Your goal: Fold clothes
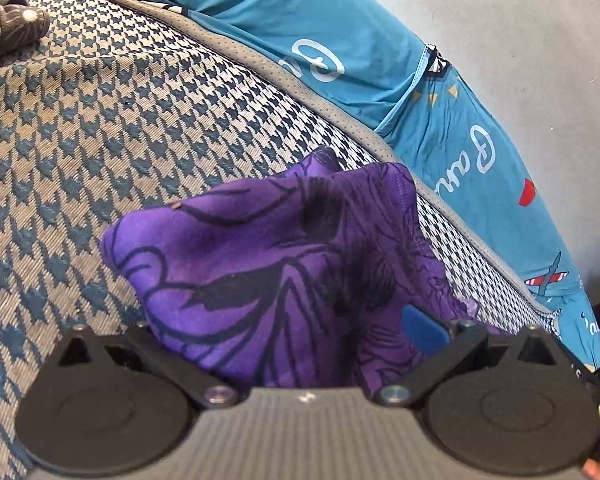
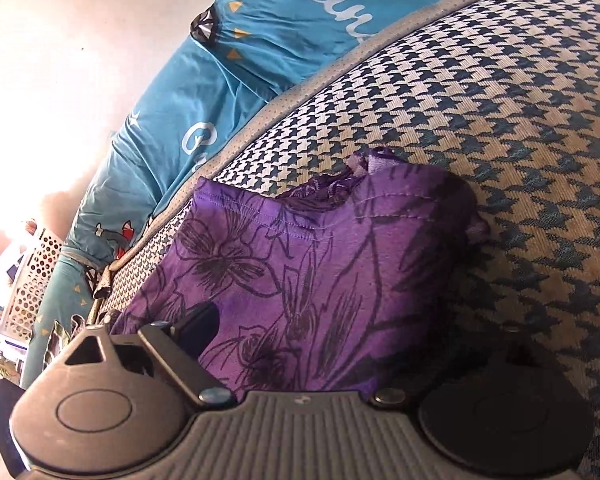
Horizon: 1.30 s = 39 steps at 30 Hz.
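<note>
A purple garment (image 1: 260, 248) with black flower print lies bunched on the houndstooth bed surface (image 1: 100, 128), close to its edge. My left gripper (image 1: 296, 320) is pushed into the garment, whose cloth drapes over the fingers. Only one blue fingertip (image 1: 422, 330) shows at the right, and the linkages stand spread wide. In the right wrist view the same purple garment (image 2: 300, 248) fills the gap of my right gripper (image 2: 300, 320). Its dark left finger (image 2: 202, 320) shows, the other finger is hidden under the cloth, and the jaws are spread apart.
A teal printed sheet (image 1: 340, 40) hangs over the bed edge beside a grey piped border (image 1: 260, 68). A dark grey patterned cloth (image 1: 8, 20) lies at the far left. A white perforated basket (image 2: 32, 276) stands on the floor beyond the edge.
</note>
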Available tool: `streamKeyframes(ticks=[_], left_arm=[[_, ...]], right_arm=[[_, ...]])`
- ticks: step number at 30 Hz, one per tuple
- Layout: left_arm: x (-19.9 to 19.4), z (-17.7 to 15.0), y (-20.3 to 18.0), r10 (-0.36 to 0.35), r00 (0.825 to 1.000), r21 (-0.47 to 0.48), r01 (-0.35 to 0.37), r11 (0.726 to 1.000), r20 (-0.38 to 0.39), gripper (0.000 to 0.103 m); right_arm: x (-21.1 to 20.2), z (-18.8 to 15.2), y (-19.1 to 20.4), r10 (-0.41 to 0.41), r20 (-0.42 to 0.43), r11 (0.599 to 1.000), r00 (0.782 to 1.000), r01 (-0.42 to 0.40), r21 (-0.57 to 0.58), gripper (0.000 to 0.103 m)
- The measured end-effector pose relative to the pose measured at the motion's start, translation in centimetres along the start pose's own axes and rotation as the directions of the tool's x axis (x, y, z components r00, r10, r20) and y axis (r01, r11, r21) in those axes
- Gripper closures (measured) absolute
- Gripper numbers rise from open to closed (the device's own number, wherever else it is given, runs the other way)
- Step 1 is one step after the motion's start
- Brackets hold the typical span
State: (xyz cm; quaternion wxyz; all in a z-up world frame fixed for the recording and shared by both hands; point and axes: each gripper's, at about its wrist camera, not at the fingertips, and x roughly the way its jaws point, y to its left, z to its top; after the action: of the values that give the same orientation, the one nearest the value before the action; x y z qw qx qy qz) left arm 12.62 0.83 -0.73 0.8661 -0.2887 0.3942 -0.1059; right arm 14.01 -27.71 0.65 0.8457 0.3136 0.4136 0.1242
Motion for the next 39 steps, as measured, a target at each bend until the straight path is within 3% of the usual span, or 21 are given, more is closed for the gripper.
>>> streamKeyframes(ticks=[3, 8, 13, 18, 30, 39], left_arm=[[-0.1, -0.1, -0.6, 0.045, 0.999, 0.061, -0.045, 0.997, 0.005, 0.029], [-0.8, -0.4, -1.5, 0.060, 0.997, 0.117, -0.065, 0.991, 0.046, 0.053], [-1.4, -0.8, -3.2, 0.102, 0.989, 0.204, -0.122, 0.971, 0.106, 0.059], [-2.5, -0.8, -4.4, 0.129, 0.977, 0.258, -0.171, 0.951, 0.171, 0.060], [-6.6, -0.5, -4.4, 0.181, 0.937, 0.284, -0.268, 0.921, 0.298, 0.060], [-10.1, -0.6, -2.1, 0.214, 0.903, 0.282, -0.330, 0.901, 0.372, 0.060]], right_arm=[[0.4, -0.1, 0.2, -0.007, -0.022, 1.000, 1.000, 0.007, -0.006, 0.060], [0.0, -0.4, 1.3, -0.005, -0.001, 0.997, 1.000, 0.005, -0.072, 0.081], [-0.7, -1.2, 3.4, -0.036, 0.059, 0.973, 0.998, 0.048, -0.224, 0.084], [-1.4, -1.6, 4.7, -0.027, 0.100, 0.956, 0.995, 0.054, -0.288, 0.085], [-2.0, -3.3, 8.7, 0.023, 0.145, 0.921, 0.989, 0.035, -0.388, 0.085], [-1.8, -5.7, 12.6, 0.067, 0.142, 0.889, 0.988, 0.005, -0.458, 0.085]])
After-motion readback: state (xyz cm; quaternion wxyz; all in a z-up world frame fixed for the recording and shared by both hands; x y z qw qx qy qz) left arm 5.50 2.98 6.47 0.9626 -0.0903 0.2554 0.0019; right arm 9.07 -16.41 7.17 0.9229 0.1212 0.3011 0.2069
